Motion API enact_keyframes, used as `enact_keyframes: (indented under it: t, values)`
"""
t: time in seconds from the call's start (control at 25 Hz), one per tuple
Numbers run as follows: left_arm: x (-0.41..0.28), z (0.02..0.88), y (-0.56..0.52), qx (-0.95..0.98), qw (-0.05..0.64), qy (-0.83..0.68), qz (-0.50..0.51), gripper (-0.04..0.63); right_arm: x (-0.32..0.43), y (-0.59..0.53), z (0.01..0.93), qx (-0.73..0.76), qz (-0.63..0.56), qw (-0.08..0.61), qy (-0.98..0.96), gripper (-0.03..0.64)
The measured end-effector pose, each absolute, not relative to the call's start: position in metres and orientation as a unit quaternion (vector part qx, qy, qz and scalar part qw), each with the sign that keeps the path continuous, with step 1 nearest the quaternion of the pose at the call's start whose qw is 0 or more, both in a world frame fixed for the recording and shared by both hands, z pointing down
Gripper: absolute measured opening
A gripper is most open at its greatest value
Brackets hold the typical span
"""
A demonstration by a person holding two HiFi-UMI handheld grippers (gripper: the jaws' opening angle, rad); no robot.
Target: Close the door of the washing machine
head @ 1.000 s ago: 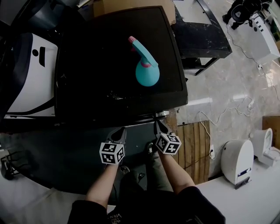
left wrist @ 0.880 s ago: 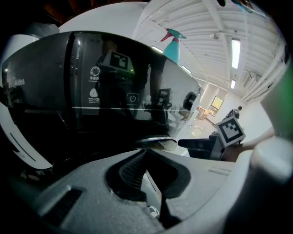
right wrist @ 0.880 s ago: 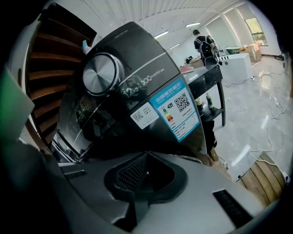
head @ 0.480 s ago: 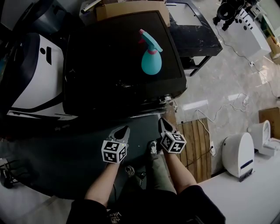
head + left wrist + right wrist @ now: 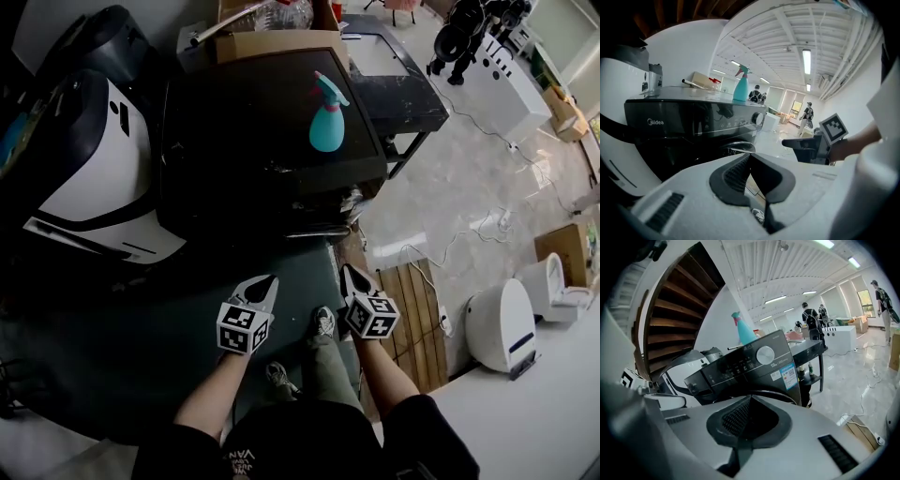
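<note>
One washing machine [image 5: 701,133] logo [image 5: 656,122] shows only in left gripper view.

Both grippers draw back from the washing machine [image 5: 262,159] — the left gripper [image 5: 266,282] and the right gripper [image 5: 349,273], whose tips were at its front edge a second ago, now hang well clear, with floor [image 5: 291,258] between. The machine and the spray bottle [image 5: 327,117] sit higher and smaller in the head view — the white appliance [image 5: 94,178] beside them shows more fully.
</note>
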State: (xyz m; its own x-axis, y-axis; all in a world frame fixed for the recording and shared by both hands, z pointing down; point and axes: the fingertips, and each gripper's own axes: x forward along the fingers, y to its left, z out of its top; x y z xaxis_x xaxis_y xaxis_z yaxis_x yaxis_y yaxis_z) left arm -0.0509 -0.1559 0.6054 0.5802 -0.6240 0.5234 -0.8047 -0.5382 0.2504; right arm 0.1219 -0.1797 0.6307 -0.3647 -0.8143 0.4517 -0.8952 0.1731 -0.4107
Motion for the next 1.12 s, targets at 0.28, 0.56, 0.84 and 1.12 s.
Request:
enact_keyframes:
  t: [0.28, 0.56, 0.84, 1.12]
  values:
    - [-0.069, 0.576, -0.103, 0.870, 0.219, -0.408, 0.168, 0.008, 0.105, -0.113, 0.582, 0.576, 0.302, 0.021, -0.759, 0.000]
    - [-0.086, 0.555, -0.049, 0.888, 0.198, -0.385, 0.158, 0.008, 0.084, -0.053, 0.536, 0.583, 0.275, -0.011, -0.764, 0.000]
    - [-0.103, 0.531, -0.008, 0.897, 0.177, -0.376, 0.150, 0.008, 0.072, -0.002, 0.507, 0.584, 0.253, -0.022, -0.771, 0.000]
    - [-0.117, 0.516, 0.027, 0.906, 0.168, -0.364, 0.135, 0.008, 0.059, 0.041, 0.488, 0.580, 0.252, -0.037, -0.774, 0.000]
